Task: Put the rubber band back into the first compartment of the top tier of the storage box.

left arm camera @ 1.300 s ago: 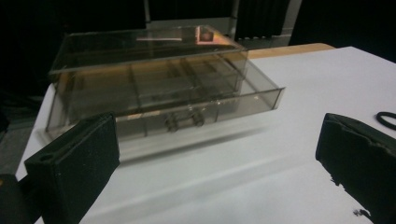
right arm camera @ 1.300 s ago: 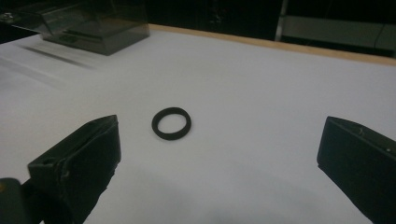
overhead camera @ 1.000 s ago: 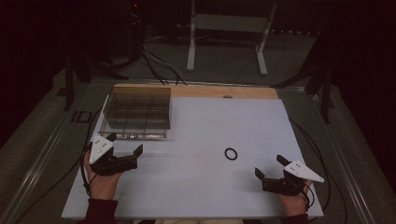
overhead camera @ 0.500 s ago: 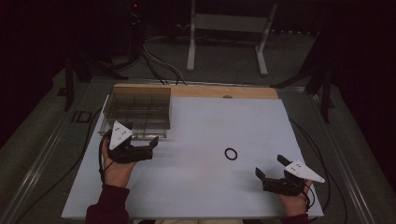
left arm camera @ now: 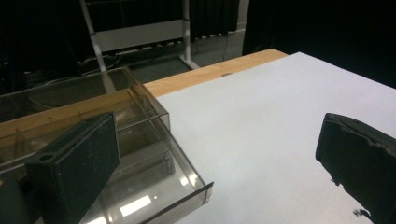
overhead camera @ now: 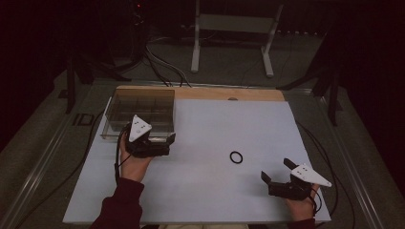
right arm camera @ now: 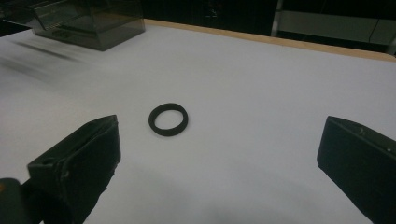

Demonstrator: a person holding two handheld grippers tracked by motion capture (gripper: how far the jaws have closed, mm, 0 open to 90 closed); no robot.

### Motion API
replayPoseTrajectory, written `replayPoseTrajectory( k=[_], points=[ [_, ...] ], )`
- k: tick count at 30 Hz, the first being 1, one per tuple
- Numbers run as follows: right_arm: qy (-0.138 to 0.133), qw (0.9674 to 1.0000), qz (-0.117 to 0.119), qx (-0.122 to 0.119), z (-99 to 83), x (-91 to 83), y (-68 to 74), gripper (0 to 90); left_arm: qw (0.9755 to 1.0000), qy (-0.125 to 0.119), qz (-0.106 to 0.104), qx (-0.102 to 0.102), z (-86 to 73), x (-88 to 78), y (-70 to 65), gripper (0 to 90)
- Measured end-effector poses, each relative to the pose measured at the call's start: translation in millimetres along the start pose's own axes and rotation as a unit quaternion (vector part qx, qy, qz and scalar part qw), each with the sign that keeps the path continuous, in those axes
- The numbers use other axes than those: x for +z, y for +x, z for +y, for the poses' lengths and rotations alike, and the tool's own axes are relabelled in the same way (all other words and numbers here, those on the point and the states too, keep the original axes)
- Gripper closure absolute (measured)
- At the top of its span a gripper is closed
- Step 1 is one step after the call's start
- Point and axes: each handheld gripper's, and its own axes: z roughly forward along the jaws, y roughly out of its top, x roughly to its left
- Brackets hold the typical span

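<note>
While the ring lies loose: neither claw holds anything.
Ring: the black ring (overhead camera: 236, 157) rests flat on the white counter (overhead camera: 205, 191), right of centre, well apart from the clear box (overhead camera: 138, 112) at the far left.
Right claw: the right claw (overhead camera: 278, 171) is spread wide, near the ring and aimed at it.
Left claw: the left claw (overhead camera: 168, 143) is spread beside the box's near edge.
Good practice: probably straddle one side of the ring's rim, come low, close gently so it does not skid.
</note>
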Motion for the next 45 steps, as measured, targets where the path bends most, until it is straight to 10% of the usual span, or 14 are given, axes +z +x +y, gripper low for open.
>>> replayPoseTrajectory(
  k=[45],
  points=[
    [-0.002,1.0,0.003,-0.006,0.6,-0.3,-0.4,0.0,0.9956,0.049,-0.06,0.052,9.3,94.6,-65.2,0.6]
  ],
)
